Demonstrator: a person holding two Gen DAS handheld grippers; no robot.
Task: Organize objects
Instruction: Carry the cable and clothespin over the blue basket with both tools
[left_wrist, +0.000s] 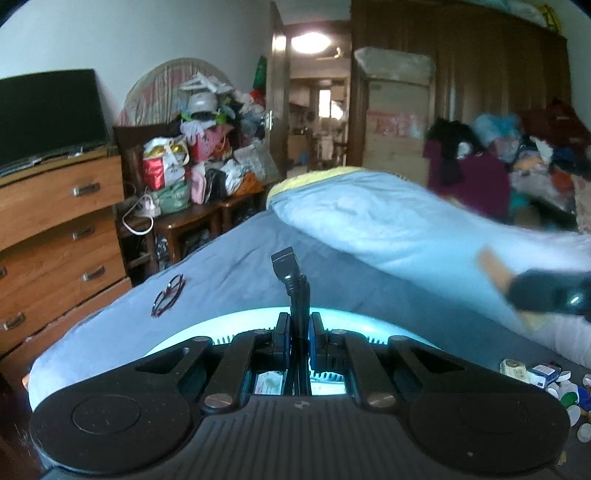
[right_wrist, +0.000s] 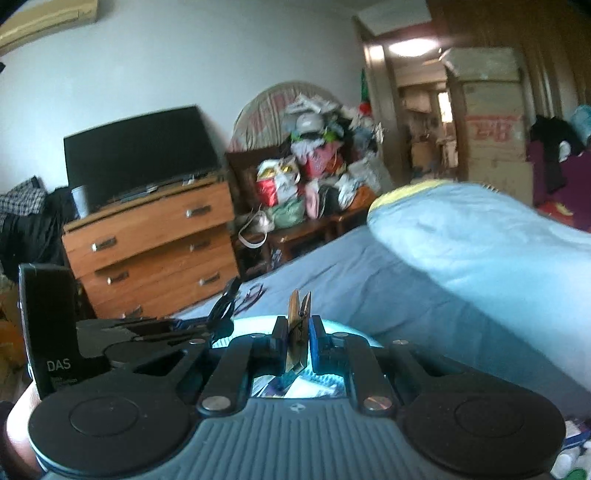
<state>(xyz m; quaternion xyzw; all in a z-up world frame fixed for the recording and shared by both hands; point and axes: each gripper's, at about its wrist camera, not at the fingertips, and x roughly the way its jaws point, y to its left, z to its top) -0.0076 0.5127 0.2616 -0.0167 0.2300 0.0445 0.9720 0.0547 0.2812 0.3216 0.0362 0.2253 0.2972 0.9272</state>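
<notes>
Left wrist view is showing the left gripper (left_wrist: 299, 332) pinching a black cable plug (left_wrist: 291, 280), the right gripper (right_wrist: 298, 334) is squeezing a wooden clothespin (right_wrist: 298, 325), and glasses (left_wrist: 168, 295) and bottle caps (left_wrist: 569, 395) are waiting on the bed (left_wrist: 236, 266).

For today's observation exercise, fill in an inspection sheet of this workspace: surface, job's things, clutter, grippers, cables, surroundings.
Surface: bed sheet, blue, with a rolled light-blue quilt lying across it.
Job's things: black cable plug in the left gripper; wooden clothespin in the right gripper; a pale round container under both.
Clutter: red-framed glasses on the sheet; small boxes and bottle caps at the right edge.
Grippers: both sets of jaws shut on their items.
Cables: the held black cable; white cord by the side table.
Surroundings: wooden dresser with television, piled bags, open doorway, cardboard box.
</notes>
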